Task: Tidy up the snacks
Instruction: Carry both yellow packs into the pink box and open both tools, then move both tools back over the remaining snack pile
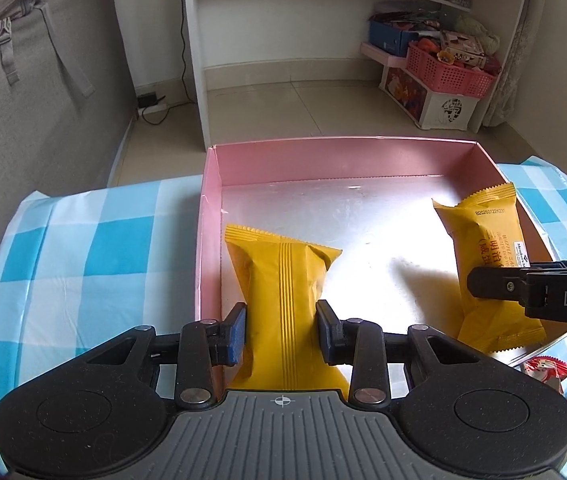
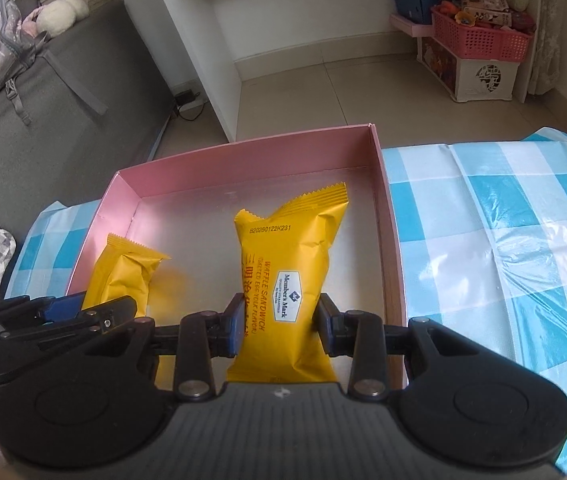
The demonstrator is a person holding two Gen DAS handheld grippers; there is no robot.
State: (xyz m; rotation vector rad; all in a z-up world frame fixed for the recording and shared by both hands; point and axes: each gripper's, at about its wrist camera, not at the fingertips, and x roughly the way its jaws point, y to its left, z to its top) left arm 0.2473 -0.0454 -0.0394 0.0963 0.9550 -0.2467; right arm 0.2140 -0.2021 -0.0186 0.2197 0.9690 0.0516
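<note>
A pink box (image 1: 210,208) with a shiny silver floor lies on the blue checked table; it also shows in the right wrist view (image 2: 387,216). My left gripper (image 1: 281,330) is shut on a yellow snack packet (image 1: 283,280), seam side up, at the box's near left. My right gripper (image 2: 279,326) is shut on a second yellow packet (image 2: 287,264), labelled waffle sandwich, at the box's right side. The right gripper also shows in the left wrist view (image 1: 495,286), and the left gripper in the right wrist view (image 2: 83,312). Both packets are over the box floor.
The blue and white checked tablecloth (image 2: 503,248) spreads to either side of the box. Red and pink wrapped snacks (image 1: 551,372) lie by the box's near right corner. Behind the table are a grey sofa (image 1: 43,100), a white shelf unit (image 1: 203,40) and pink baskets (image 1: 447,68).
</note>
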